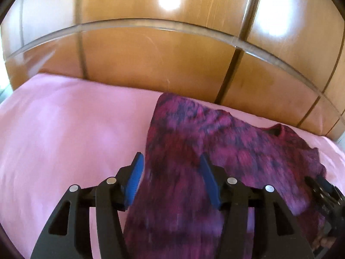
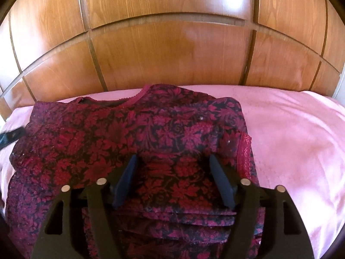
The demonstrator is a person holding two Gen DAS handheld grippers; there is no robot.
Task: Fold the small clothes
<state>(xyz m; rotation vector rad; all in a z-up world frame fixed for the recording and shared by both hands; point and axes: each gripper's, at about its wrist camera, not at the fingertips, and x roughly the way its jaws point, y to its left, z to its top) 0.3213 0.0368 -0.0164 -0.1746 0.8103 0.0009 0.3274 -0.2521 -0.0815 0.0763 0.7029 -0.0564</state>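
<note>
Top: floral top (image 2: 129, 142) lies spread on the pink sheet (image 2: 291, 140), partly folded.
Left gripper (image 1: 171, 172): fingers wide, over the top's left edge.
Right gripper (image 2: 173, 174): fingers wide above stacked layers, probably ready to pinch.

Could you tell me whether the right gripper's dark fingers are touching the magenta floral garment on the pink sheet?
Cannot tell. In the right wrist view the open right gripper hangs over the garment, but no contact or gap shows.

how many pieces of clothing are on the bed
1: a dark red and purple floral knit top lies on the pink bedsheet, its neckline toward the wooden headboard. Others could be hidden under it.
</note>
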